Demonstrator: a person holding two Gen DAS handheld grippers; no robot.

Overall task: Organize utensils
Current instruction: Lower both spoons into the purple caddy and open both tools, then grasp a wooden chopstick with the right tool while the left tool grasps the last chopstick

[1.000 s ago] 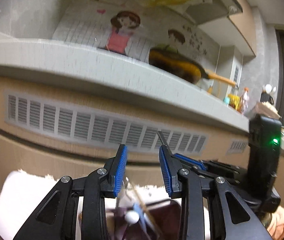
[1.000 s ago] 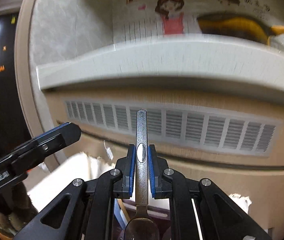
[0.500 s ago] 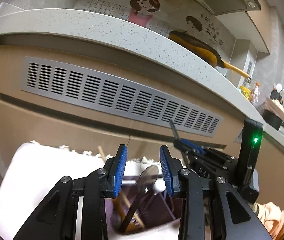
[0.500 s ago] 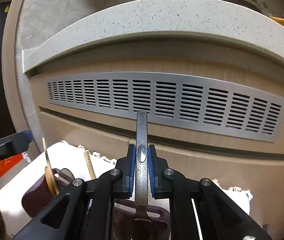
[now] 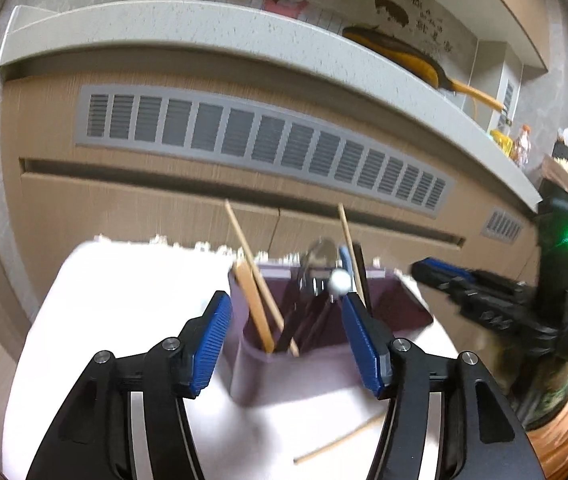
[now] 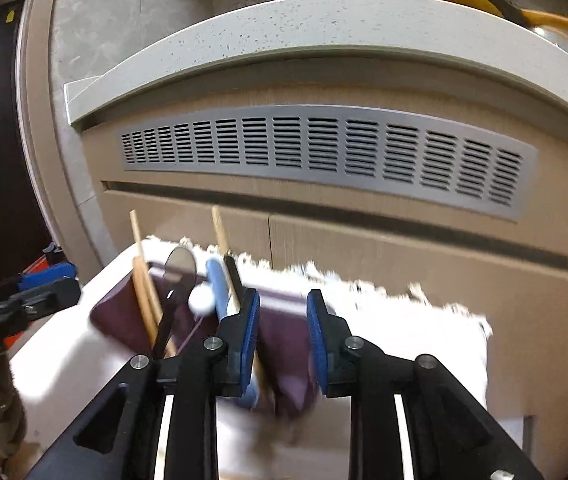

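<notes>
The left hand-held gripper (image 5: 284, 344) is held half open and empty, its jaws having just been widening. Straight ahead and between them stands the purple holder (image 5: 308, 356) on the white-covered bench (image 5: 116, 304). One loose chopstick (image 5: 340, 442) lies crosswise just below.

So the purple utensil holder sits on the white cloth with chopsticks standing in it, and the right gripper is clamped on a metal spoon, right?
Not quite. The right wrist view shows the right gripper open with nothing between its pads; its jaws have just been opening. The rest holds: the purple utensil holder sits on the white cloth with chopsticks standing in it.
</notes>
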